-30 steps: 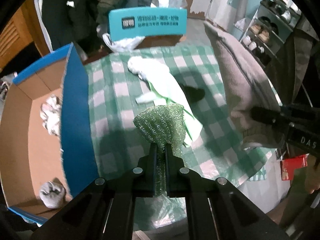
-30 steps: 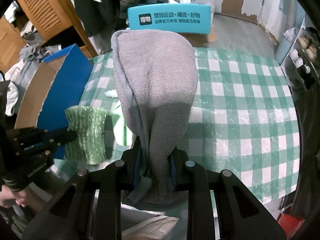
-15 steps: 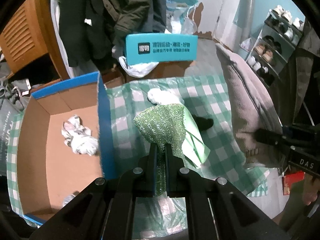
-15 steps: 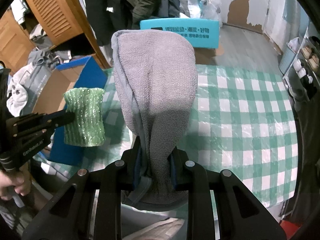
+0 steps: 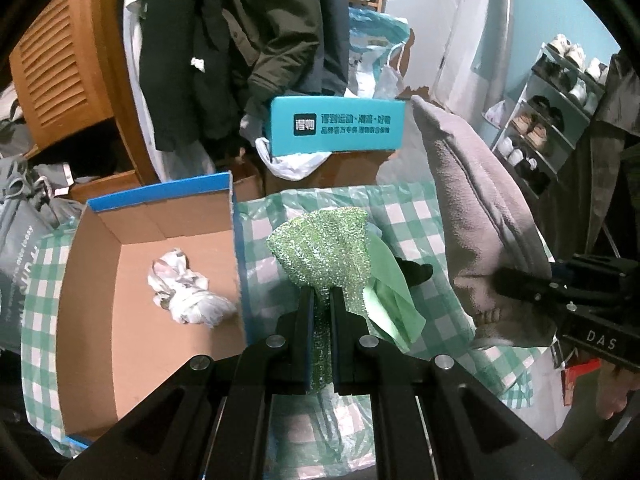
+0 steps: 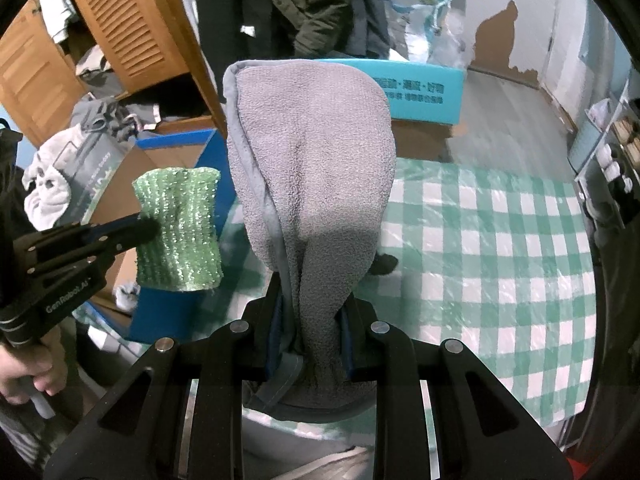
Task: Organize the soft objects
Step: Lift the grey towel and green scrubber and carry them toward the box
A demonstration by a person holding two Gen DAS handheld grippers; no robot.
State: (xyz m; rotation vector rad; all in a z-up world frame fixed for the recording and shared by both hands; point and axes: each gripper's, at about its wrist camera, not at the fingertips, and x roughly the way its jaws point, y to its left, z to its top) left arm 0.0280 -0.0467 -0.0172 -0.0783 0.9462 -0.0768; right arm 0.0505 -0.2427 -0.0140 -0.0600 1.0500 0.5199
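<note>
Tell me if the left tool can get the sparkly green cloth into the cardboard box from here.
Probably yes: the left tool grips the green cloth beside the open-topped box, with nothing between them.

**Cluttered home room, prob. entryway/bedroom**

Coats [image 5: 248, 40] hung beside louvred wardrobe door [image 6: 132, 28]. Shoe rack [image 5: 552, 120] w/ pairs at right. Checked tablecloth [image 6: 480, 240] under plastic; boxes [image 5: 336, 126], bags on wood floor [image 6: 504, 120].

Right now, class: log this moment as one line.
left gripper: shut on green cloth | right gripper: shut on grey towel | box: open
</note>
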